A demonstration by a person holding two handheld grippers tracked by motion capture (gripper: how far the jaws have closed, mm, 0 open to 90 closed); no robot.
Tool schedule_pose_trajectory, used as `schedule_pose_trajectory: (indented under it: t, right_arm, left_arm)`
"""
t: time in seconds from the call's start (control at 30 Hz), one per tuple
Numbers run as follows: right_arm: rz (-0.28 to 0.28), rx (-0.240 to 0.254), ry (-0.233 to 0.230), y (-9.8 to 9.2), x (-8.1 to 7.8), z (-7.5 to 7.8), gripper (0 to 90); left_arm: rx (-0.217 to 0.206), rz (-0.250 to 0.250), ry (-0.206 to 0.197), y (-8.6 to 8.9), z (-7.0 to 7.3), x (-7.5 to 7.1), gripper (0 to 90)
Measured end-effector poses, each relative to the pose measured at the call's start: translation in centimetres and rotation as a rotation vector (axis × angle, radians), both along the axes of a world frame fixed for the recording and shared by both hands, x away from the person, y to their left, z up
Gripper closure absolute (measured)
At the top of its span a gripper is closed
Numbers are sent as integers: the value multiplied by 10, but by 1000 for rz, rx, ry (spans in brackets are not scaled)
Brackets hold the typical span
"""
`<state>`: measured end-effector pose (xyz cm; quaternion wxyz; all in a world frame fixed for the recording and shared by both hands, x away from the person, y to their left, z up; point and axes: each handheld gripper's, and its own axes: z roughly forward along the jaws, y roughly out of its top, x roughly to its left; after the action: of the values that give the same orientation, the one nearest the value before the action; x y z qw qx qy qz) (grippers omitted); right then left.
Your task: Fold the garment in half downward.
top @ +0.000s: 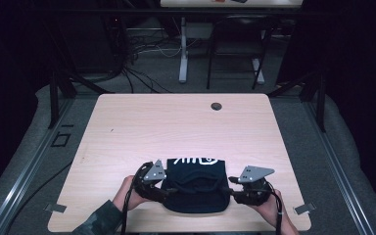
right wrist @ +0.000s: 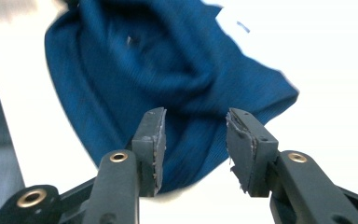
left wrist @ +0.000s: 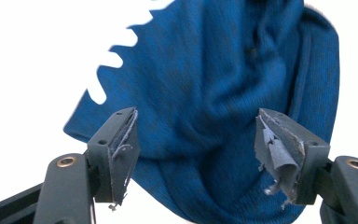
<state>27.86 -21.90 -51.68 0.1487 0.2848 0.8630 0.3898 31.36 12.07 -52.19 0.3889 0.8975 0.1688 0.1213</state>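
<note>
Meanwhile, a folded blue garment [top: 196, 185] lies on the table [top: 176, 122] between two hand-held grippers. Left gripper [left wrist: 196, 144] and right gripper [right wrist: 193, 140] jaws stand spread, cloth just beyond, unpinched.

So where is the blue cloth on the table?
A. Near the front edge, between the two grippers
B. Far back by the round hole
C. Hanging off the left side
A: the blue cloth lies by the front edge, left gripper and right gripper at its sides.

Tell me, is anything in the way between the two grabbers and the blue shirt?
Nothing visible. The folded blue shirt lies right between the left gripper and the right gripper; both stand open with cloth directly ahead.
</note>
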Motion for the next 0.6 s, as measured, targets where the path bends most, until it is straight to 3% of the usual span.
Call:
schedule_pose_trajectory:
  t: [0.13,0.23,0.33,0.4,0.6]
  right_arm:
    - [-17,40,-2,8,21,12,554]
    - [-16,64,3,20,37,14,547]
    - [-9,58,35,32,50,6,536]
    - [-16,17,60,38,54,-3,486]
    - [-2,-52,128,44,51,-24,398]
  left_arm:
    - [-38,58,-51,-6,14,14,293]
    - [-53,119,-26,-13,12,27,291]
    - [-14,134,-4,-22,-2,32,285]
    - [13,120,15,-26,-12,32,278]
    - [55,100,34,-28,-32,25,243]
